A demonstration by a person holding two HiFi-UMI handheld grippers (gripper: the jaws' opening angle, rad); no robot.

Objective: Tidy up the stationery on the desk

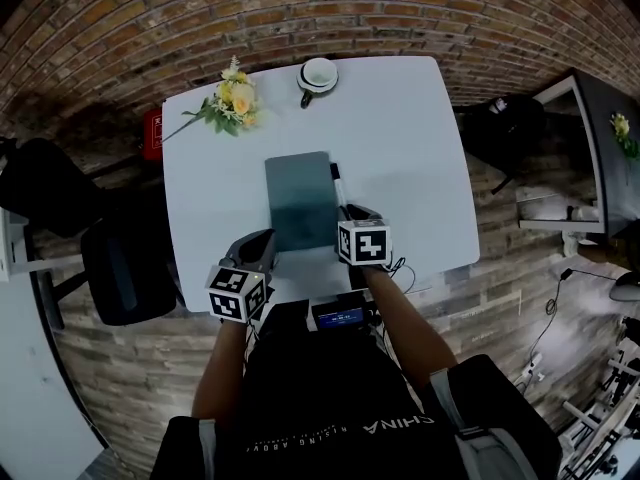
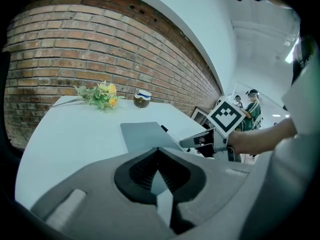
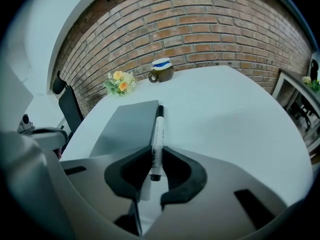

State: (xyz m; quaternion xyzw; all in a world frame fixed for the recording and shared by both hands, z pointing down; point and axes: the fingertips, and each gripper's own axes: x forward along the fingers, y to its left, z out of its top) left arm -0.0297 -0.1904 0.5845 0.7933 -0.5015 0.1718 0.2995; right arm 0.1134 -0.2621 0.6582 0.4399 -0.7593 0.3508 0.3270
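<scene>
By my reading you had barely begun the tidying. Only two pieces of stationery showed on the white table (image 1: 420,158): a grey notebook (image 1: 300,198) lying flat and closed in the middle, and a marker (image 3: 158,129) stretched along its right edge. Neither was anywhere that looked like a final place. No pen holder or tray showed in any view, so I could not say where they were meant to go. The bunch of flowers (image 1: 232,98) at the far left corner and the cup (image 1: 318,75) at the far edge stood well apart from both and looked like no part of the job.

On the left, your left gripper (image 2: 159,153) had its jaws drawn together, tips meeting, with nothing thick between them. It sat at the notebook's near left corner, touching it or all but touching. I could not tell whether it pinched the cover. The notebook ran away from it toward the far edge.

On the right, your right gripper (image 3: 155,154) had its jaws part-way closed on the marker, one pad against each side of the white barrel near its rear end. The marker pointed straight out ahead of the jaws, just beside the notebook's right edge. I judged that what was left was to carry the marker to its place and then deal with the notebook.
</scene>
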